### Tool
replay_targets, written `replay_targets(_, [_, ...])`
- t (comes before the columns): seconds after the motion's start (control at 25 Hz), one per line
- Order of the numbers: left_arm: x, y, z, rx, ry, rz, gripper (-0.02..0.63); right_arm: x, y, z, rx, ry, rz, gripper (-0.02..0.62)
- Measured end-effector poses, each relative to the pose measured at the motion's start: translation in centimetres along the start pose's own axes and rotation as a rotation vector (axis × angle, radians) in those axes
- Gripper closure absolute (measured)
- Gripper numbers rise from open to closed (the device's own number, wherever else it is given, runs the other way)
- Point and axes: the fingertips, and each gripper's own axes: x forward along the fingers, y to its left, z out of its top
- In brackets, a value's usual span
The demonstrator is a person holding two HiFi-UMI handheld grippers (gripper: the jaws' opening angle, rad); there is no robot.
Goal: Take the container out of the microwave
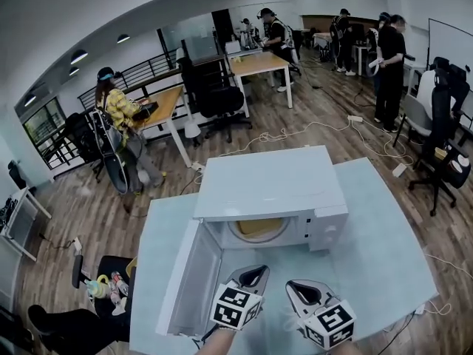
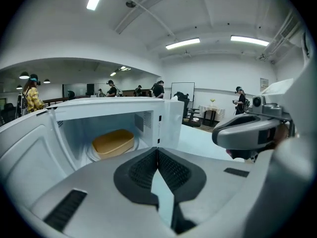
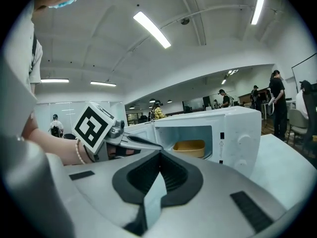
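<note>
Office floor (image 1: 96, 213) with desks (image 1: 259, 63) and people (image 1: 118, 109) lies beyond the pale table (image 1: 384, 235). From overhead we see only a sliver of the container (image 2: 113, 143), roofed by the microwave (image 1: 270, 183); it sits inside, ahead of both tools. Jaws of the left gripper (image 2: 157, 151) and right gripper (image 3: 159, 155) are together, empty. The door (image 1: 188, 279) hangs open to the left gripper's left.

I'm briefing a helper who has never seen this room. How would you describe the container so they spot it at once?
A white microwave stands on the pale table, its door swung open to the left. Inside lies the container: a low, yellow-tan box with rounded corners, the only thing in the white cavity.
</note>
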Motion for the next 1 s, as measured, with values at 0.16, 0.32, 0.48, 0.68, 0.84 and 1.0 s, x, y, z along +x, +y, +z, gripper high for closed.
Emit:
replay_targets(0.16, [0.5, 2.7, 0.2, 0.022, 0.001, 0.073, 0.609, 1.3, -1.0, 0.0, 0.019, -0.002, -0.022, 0.588])
replay_targets(0.32, [1.6, 4.3, 0.8, 0.055, -0.015, 0.111, 0.609, 2.2, -1.9, -0.2, 0.029, 0.005, -0.028, 0.588])
replay_targets(0.48, [2.5, 5.5, 0.8, 0.123, 0.002, 0.131, 0.609, 3.3, -2.4, -0.8, 0.036, 0.027, -0.027, 0.588])
replay_targets(0.68, [4.1, 6.7, 0.2, 0.166, 0.034, 0.159, 0.609, 3.9, -3.4, -1.2, 0.046, 0.045, -0.039, 0.588])
replay_targets(0.84, [5.8, 7.9, -0.1, 0.204, 0.06, 0.153, 0.511, 4.5, -4.4, -1.9, 0.07, 0.054, -0.051, 0.588])
replay_targets(1.0, [7.3, 9.8, -1.0, 0.25, 0.113, 0.168, 0.499, 5.1, -4.7, -2.5, 0.074, 0.067, -0.057, 0.588])
